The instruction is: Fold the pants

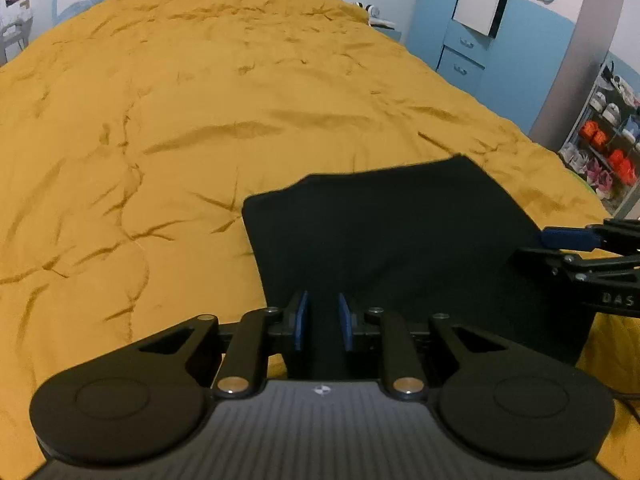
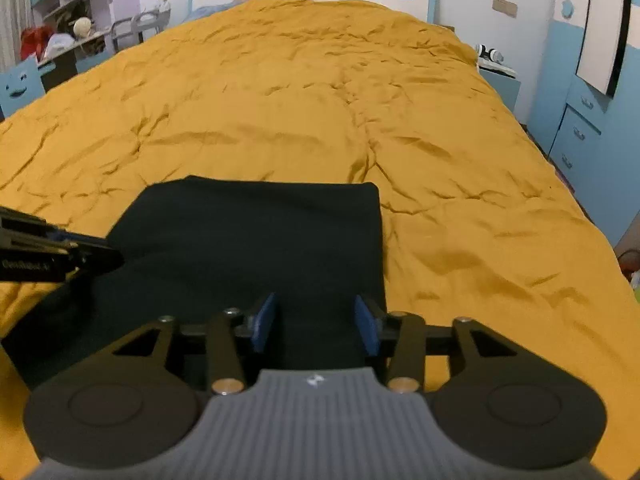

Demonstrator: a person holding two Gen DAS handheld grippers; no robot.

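Evidently both claws, left [image 1: 323, 320] and right [image 2: 316, 322], hung apart, empty, over the pants [image 1: 384, 232]. Smoothing the stack on the bed [image 1: 200, 100] looked wise.

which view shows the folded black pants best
The right wrist view: the pants show three clear edges against the yellow bedspread. The left wrist view has the pants too, but the right gripper covers one edge.

Pants [image 1: 384, 236] lower centre are matt black cloth, pretty smooth. Mustard bedspread [image 1: 200, 112] is soft crinkled fabric. Left tool [image 1: 323, 322]: matt black plastic, blue rubbery pads [image 1: 301, 320], shiny metal pins.
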